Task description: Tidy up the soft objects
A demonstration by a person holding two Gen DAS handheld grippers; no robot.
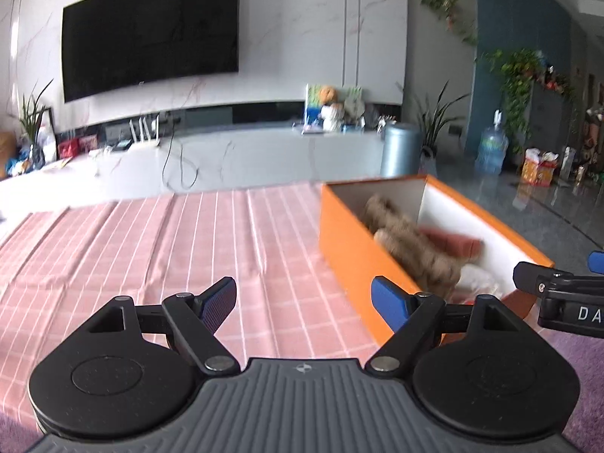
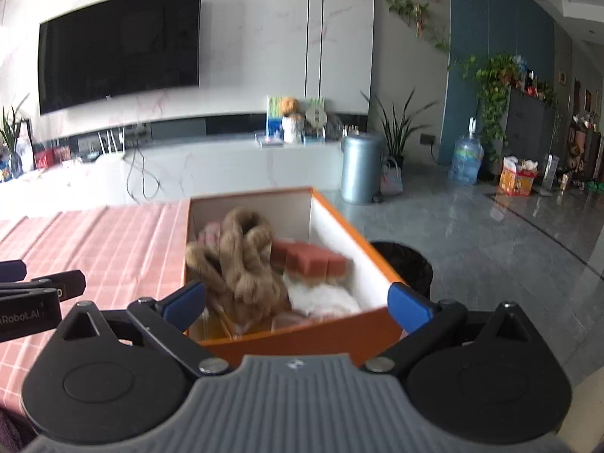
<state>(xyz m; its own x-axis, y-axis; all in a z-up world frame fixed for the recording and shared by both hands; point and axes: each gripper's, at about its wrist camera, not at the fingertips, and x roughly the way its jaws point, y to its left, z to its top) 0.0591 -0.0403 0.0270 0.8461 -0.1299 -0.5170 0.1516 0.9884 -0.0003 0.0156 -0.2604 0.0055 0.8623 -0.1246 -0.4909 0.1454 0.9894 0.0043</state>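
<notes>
Surface: a table under a pink tablecloth [image 1: 151, 249] with thin white grid lines (creased in long folds running away from the camera).
On it: an open orange box [image 2: 302, 336] with white inner walls, standing at the cloth's right end.
Rest of the cloth: bare pink check to the left of the box.

One orange box [image 2: 302, 336] — one brown plush [image 2: 241, 264], one red cloth [image 2: 313, 258].

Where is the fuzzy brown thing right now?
The fuzzy brown thing lies inside the orange box on the pink cloth, in the box's left half, beside a red block.
</notes>
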